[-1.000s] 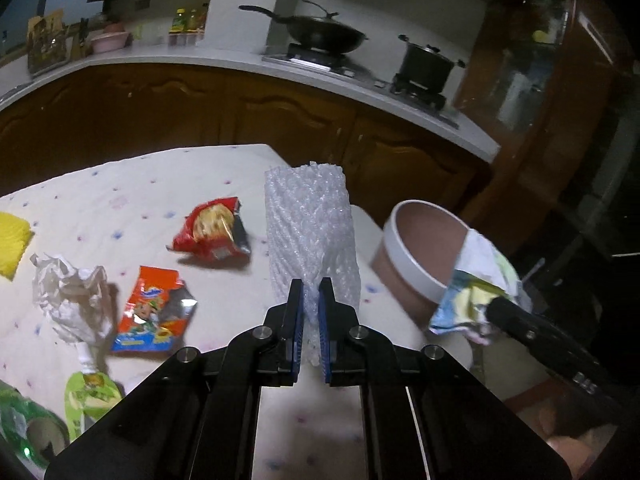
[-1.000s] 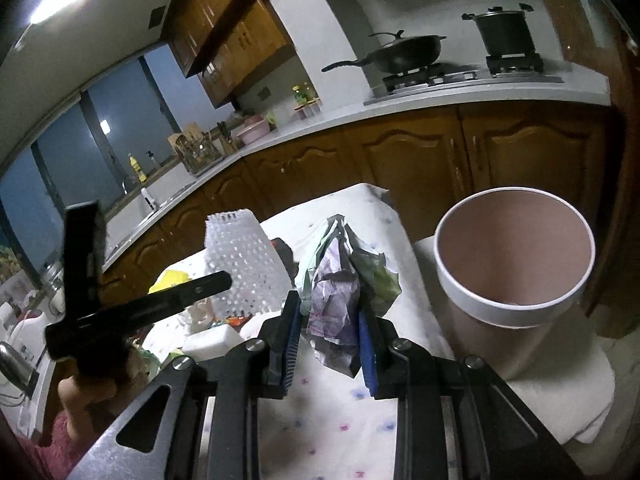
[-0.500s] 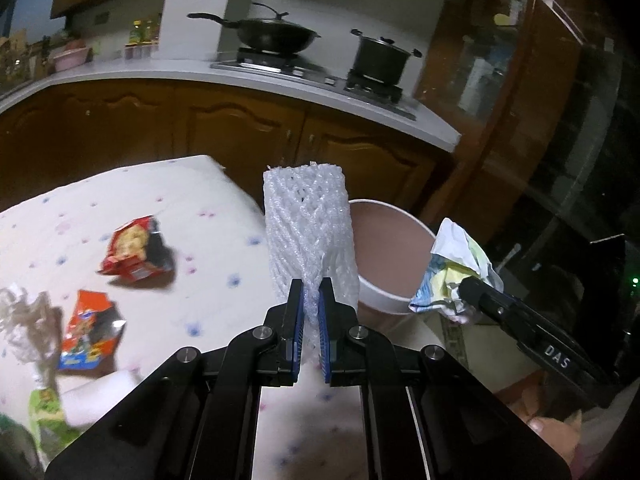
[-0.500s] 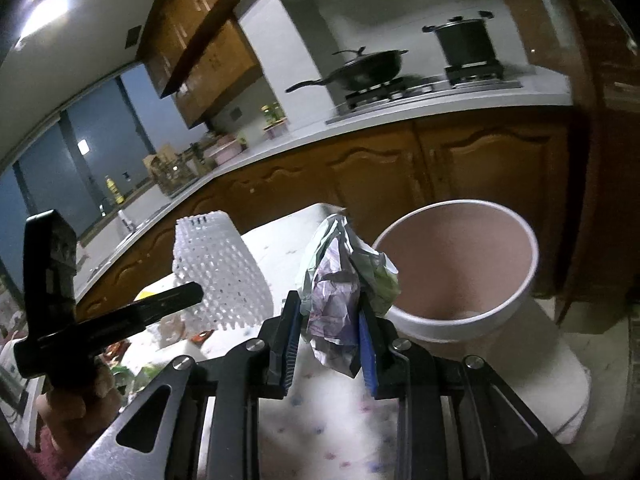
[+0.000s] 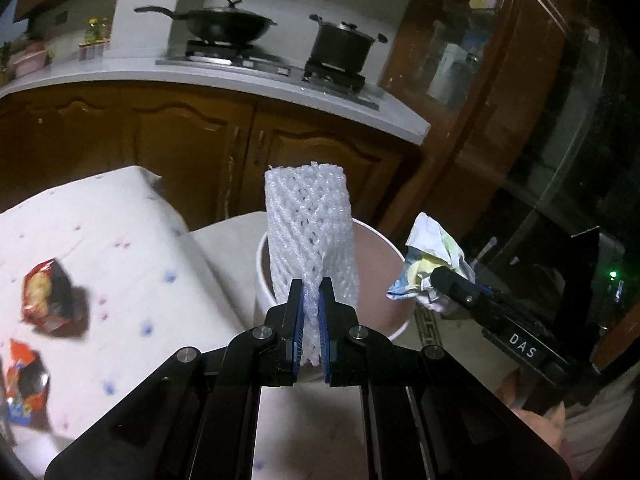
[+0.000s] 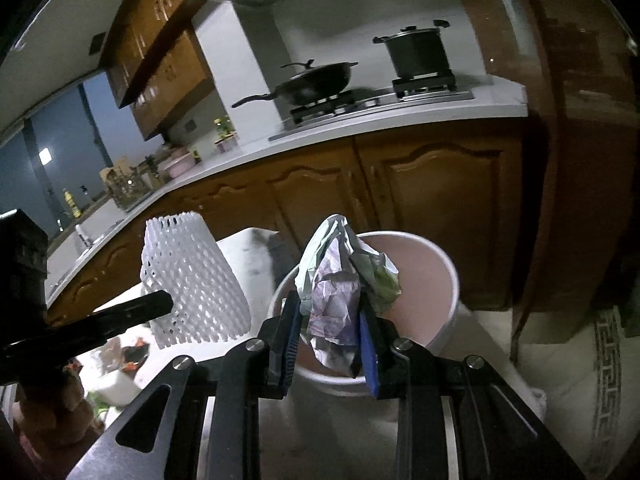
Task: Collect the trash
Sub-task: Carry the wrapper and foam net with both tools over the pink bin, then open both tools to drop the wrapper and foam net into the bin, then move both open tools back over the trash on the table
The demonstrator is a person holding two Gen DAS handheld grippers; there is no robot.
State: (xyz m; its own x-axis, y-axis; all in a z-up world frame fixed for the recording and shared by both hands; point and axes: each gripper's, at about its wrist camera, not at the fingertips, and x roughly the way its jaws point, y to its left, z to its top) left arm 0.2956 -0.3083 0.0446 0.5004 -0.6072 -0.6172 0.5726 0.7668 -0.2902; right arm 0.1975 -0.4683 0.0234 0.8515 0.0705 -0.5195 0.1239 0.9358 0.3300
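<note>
My left gripper [image 5: 311, 316] is shut on a white foam net sleeve [image 5: 310, 232], held upright over the near rim of the pink bin with a white rim [image 5: 380, 256]. My right gripper [image 6: 329, 330] is shut on a crumpled paper wrapper [image 6: 340, 280], held above the same bin [image 6: 432, 276]. The wrapper also shows in the left wrist view [image 5: 430, 268] at the bin's right edge. The foam sleeve shows in the right wrist view [image 6: 192, 276] to the left of the bin.
A table with a dotted white cloth [image 5: 120, 280] lies to the left, with red snack wrappers [image 5: 50, 304] on it. Wooden cabinets [image 5: 200, 152] and a counter with a wok [image 5: 224, 24] and pot [image 5: 344, 44] stand behind. A dark glass cabinet [image 5: 520, 120] stands at the right.
Both grippers have moved right from over the table toward the bin, each still holding its piece of trash. The foam sleeve and the wrapper now hang over the bin's opening.
</note>
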